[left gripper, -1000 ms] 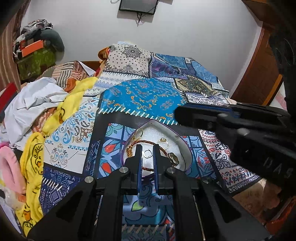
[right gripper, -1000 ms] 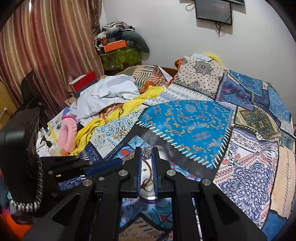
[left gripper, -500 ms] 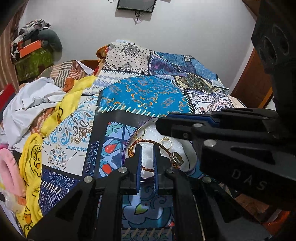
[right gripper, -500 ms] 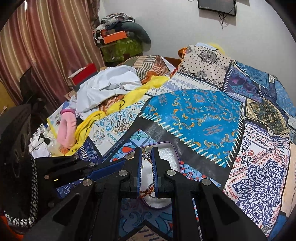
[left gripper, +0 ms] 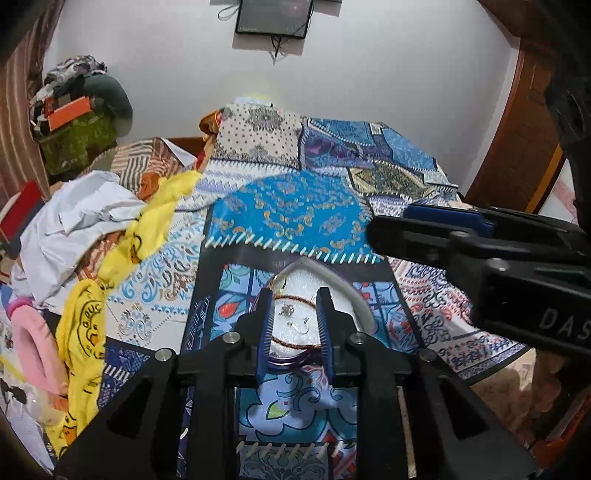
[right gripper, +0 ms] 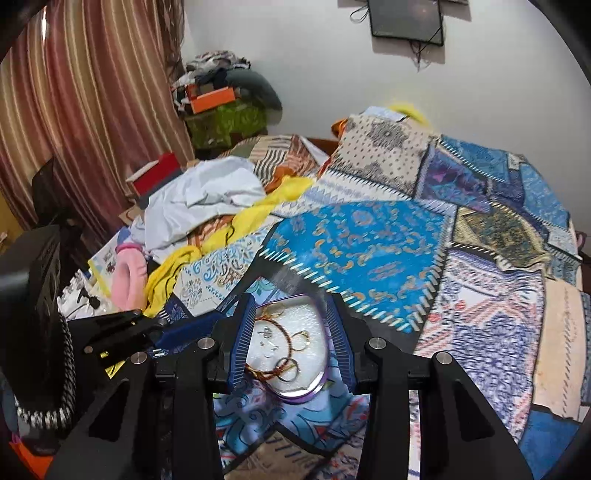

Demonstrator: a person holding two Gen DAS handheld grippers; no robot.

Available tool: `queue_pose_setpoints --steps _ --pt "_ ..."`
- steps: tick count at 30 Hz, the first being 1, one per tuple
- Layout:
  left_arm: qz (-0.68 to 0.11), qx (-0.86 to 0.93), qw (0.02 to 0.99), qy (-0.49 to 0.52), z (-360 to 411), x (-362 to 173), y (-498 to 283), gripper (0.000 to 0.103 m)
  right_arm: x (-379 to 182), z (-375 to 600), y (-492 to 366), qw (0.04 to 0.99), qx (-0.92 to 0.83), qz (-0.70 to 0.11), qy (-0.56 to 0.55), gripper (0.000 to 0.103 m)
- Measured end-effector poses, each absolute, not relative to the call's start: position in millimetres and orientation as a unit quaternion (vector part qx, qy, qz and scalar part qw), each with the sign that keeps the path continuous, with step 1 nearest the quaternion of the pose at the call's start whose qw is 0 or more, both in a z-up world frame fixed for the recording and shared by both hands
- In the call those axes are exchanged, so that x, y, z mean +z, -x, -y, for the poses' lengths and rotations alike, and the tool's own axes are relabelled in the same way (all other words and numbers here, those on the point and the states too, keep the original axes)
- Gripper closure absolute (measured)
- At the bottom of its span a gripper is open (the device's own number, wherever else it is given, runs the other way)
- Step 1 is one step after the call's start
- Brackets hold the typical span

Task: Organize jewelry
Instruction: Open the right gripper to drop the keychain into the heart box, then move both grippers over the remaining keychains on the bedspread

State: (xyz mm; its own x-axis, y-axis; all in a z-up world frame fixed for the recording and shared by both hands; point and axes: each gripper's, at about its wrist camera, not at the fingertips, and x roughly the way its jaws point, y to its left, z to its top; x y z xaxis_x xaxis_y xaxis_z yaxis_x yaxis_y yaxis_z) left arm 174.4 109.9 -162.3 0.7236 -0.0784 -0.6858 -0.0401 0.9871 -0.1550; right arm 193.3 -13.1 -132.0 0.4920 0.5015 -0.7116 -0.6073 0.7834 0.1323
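A heart-shaped white tray with a purple rim lies on the patchwork bedspread and holds the jewelry. In it are a red-brown beaded bracelet, small silver pieces and gold rings. My left gripper hovers over the tray's near end, its jaws opening with nothing between them. My right gripper hangs over the same tray from the other side, jaws also opening, empty; the bracelet shows through the gap. Each gripper appears in the other's view: the right one, the left one.
The patterned bedspread covers the bed. Crumpled white cloth, yellow cloth and a pink item pile up at the left. Striped curtains, a stack of bags and boxes, a wall screen and a wooden door surround the bed.
Both grippers were shut and now stand parted over the tray. The right gripper, which had swung across the left wrist view, has drawn back to the right.
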Motion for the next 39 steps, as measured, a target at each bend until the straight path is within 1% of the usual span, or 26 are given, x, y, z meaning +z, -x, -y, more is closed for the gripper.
queue_pose_setpoints --steps 6,11,19,29,39 --pt "-0.355 -0.009 0.932 0.068 -96 -138 -170 0.077 -113 41 -184 0.878 0.304 -0.364 0.058 0.066" --pt "-0.343 -0.018 0.937 0.060 -77 -122 -167 0.071 -99 75 -175 0.894 0.281 -0.347 0.048 0.066" --pt "-0.345 -0.048 0.937 0.038 -29 -111 -170 0.070 -89 133 -170 0.911 0.237 -0.334 0.040 0.066" --pt "-0.370 -0.087 0.925 0.016 28 -120 -189 0.069 -97 203 -170 0.918 0.192 -0.347 0.009 0.066" --pt "-0.420 -0.100 0.902 0.004 51 -157 -202 0.069 -125 227 -175 0.908 0.183 -0.378 0.002 0.066"
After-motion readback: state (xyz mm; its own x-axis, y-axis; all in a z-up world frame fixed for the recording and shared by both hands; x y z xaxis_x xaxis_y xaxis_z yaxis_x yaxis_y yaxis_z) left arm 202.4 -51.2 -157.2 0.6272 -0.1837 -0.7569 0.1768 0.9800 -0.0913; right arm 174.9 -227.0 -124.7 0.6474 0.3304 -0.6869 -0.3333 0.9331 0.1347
